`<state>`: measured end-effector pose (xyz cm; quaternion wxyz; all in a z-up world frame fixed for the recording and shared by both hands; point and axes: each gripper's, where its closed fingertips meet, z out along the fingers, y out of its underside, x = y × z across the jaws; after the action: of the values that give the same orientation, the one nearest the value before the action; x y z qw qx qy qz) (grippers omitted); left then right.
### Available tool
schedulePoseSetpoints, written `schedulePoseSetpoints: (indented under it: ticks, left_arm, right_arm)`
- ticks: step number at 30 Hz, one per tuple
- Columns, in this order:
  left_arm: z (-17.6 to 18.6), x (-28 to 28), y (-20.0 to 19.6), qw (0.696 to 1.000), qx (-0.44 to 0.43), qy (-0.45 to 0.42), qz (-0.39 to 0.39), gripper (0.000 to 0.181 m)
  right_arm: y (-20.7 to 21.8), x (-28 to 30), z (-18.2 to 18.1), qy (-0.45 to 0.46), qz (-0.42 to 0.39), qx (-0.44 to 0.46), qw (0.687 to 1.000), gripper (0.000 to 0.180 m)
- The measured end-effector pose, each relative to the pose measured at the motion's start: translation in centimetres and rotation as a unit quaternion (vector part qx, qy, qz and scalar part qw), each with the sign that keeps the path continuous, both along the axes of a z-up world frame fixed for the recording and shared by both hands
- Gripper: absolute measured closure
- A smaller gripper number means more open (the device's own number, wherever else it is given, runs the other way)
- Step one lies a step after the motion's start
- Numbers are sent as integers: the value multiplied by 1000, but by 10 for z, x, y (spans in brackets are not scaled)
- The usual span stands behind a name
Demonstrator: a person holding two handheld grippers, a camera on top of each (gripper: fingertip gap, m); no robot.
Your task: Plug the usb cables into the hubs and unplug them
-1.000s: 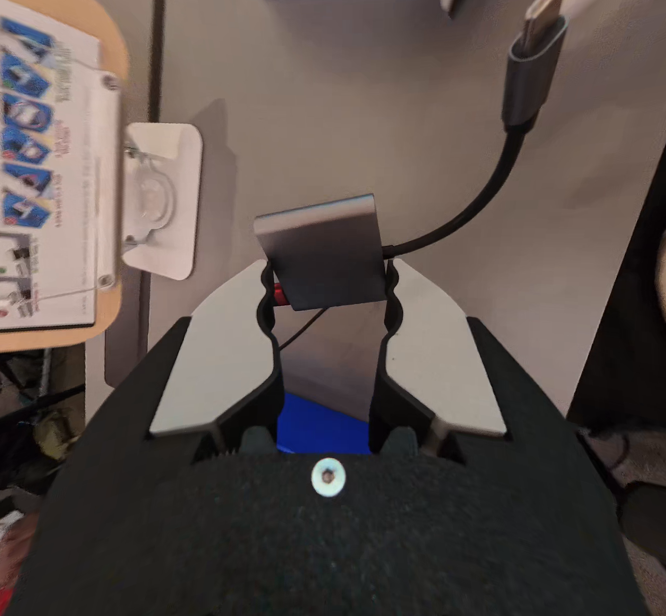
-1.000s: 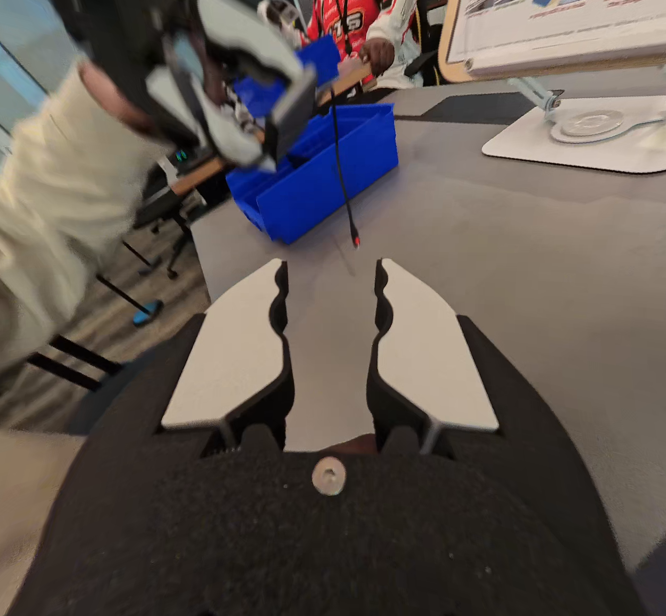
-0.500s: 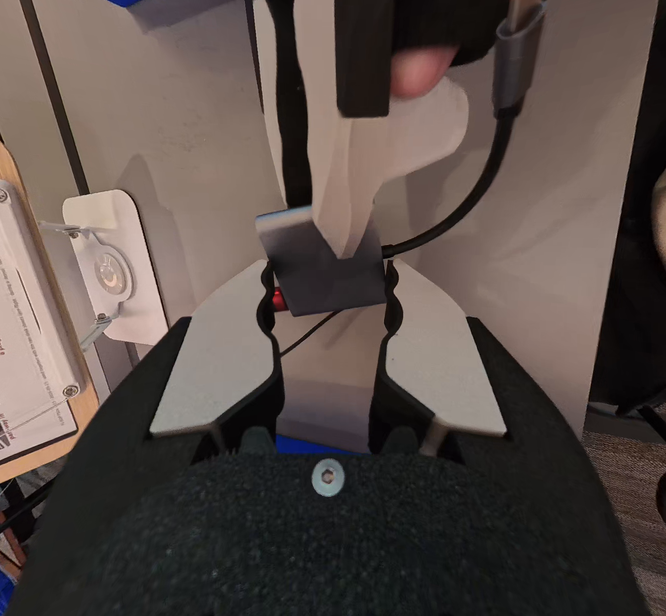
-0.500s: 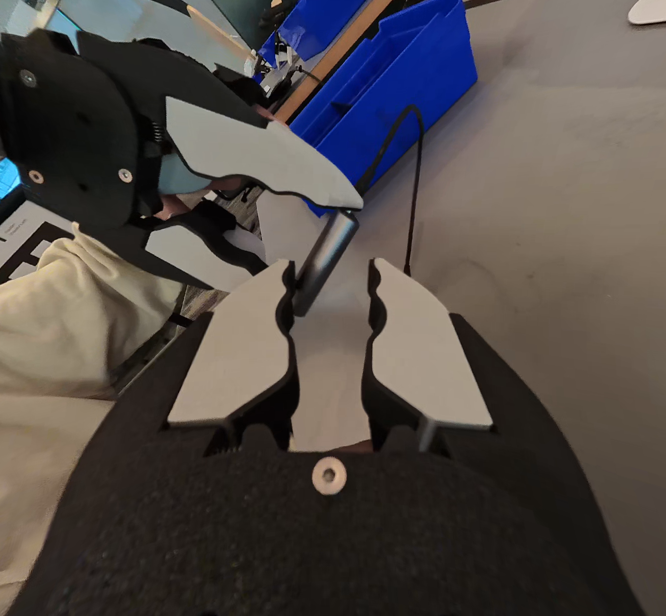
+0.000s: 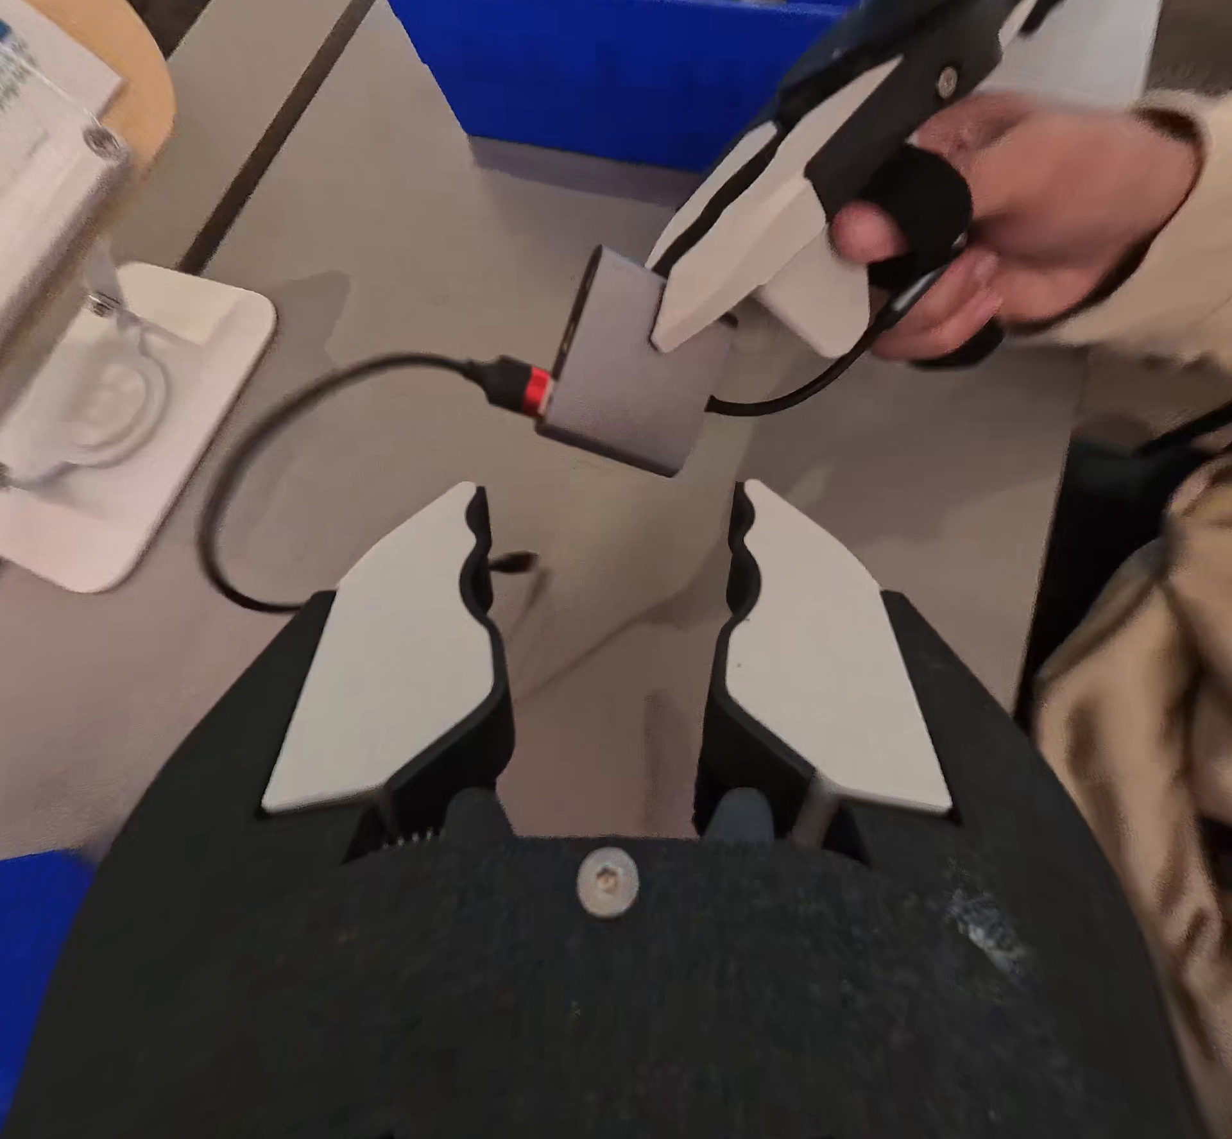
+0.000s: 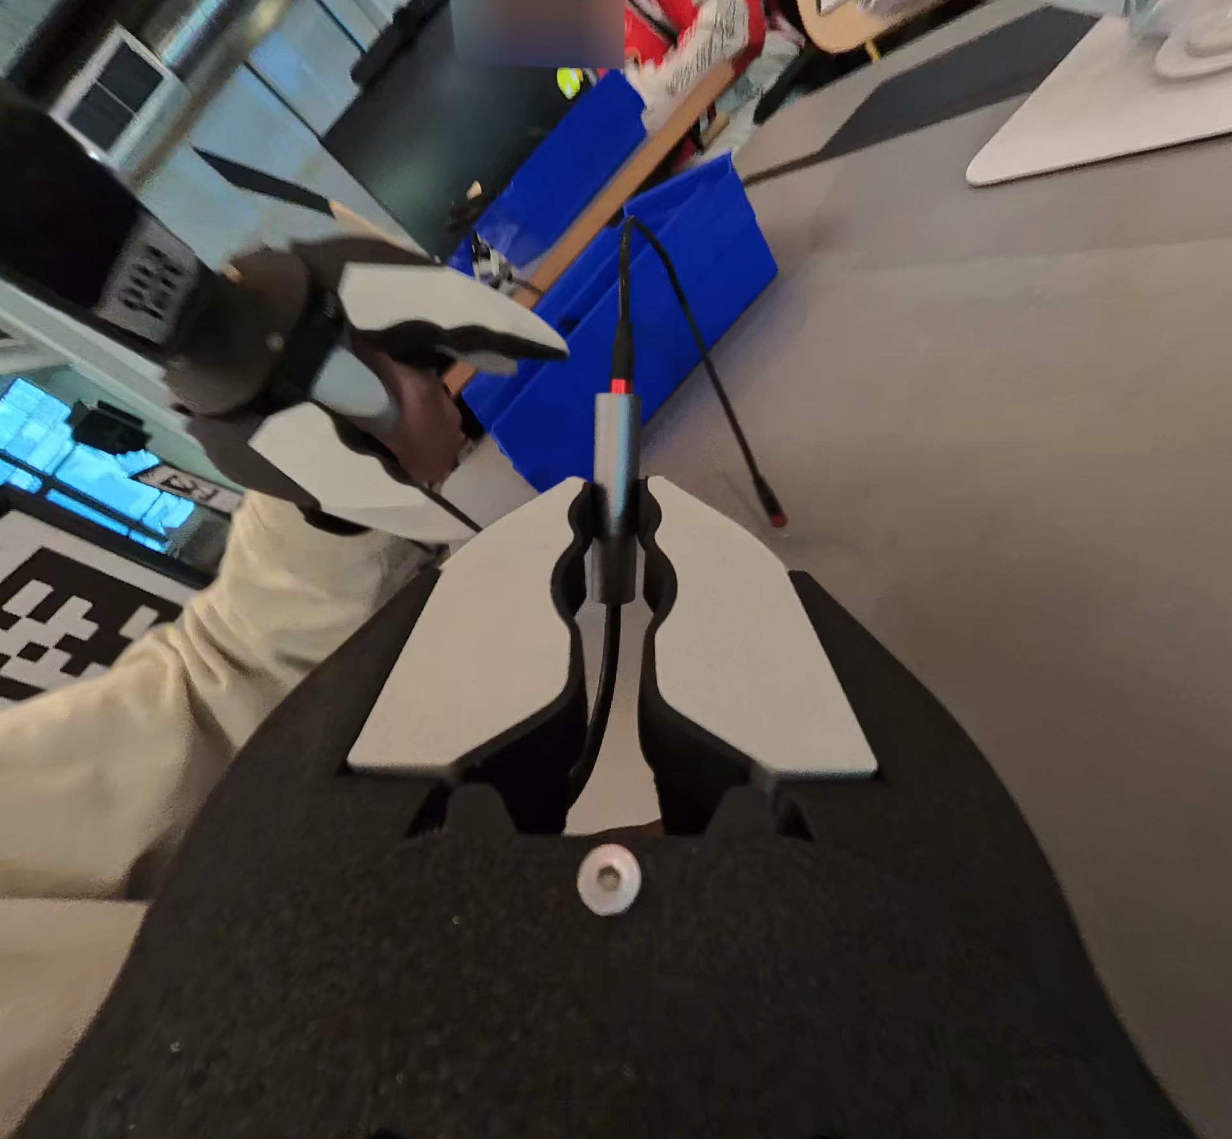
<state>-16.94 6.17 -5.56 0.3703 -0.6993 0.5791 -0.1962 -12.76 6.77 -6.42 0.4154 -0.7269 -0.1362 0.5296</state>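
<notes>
A grey USB hub is held above the table between the jaws of my right gripper, which is shut on its top edge. In the right wrist view the hub shows edge-on between the closed fingertips of that gripper. A black cable with a red-collared plug is plugged into the hub's side. The cable loops down and its free end lies on the table. My left gripper is open and empty just below the hub. It also shows in the right wrist view.
A blue bin with loose cables stands beyond the hub. A white stand base with a board sits at the left. The grey table ends at the right near a person's beige sleeve. Left tips to right tips: about 5 cm.
The hub has passed from my left gripper to my right. The right gripper closed on it. The left gripper opened and drew back.
</notes>
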Motion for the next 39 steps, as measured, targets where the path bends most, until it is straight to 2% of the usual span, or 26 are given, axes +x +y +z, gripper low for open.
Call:
schedulePoseSetpoints:
  ticks: [5, 10, 13, 16, 21, 23, 27, 30, 33, 36, 39]
  left_arm:
    - [-21, 9, -8, 981, -118, -142, 57, 121]
    - [-25, 21, -4, 957, -162, -230, 77, 132]
    - [-26, 29, -9, 947, -198, -247, 55, 145]
    - [-27, 32, -12, 939, -223, -257, 37, 148]
    - [-15, 32, -20, 911, -286, -297, -4, 140]
    - [-13, 31, -20, 906, -294, -303, -10, 155]
    - [-10, 27, -20, 904, -301, -303, -29, 161]
    - [-12, 24, -18, 910, -295, -289, -28, 167]
    - [-18, 17, -10, 935, -256, -245, -3, 169]
    - [-28, 0, 10, 971, -165, -165, 50, 169]
    - [-33, -22, 33, 994, -4, -57, 98, 169]
  right_arm:
    - [-4, -4, 11, 41, -24, 29, 998, 168]
    - [-9, -12, 13, 62, -31, 35, 997, 168]
    - [-6, -10, 11, 67, -41, 34, 996, 168]
    - [-6, -7, 8, 85, -33, 21, 996, 168]
    - [-12, -7, 5, 85, -19, 38, 995, 168]
    - [-15, -8, 8, 91, -10, 49, 995, 168]
    - [-19, -10, 10, 85, 1, 73, 994, 168]
    - [-18, -10, 6, 67, 10, 70, 995, 165]
    - [-11, -5, -5, 27, 7, 61, 998, 162]
    - [-7, 8, -1, -10, -17, 89, 996, 158]
    - [-7, 19, 3, -66, -32, 106, 992, 154]
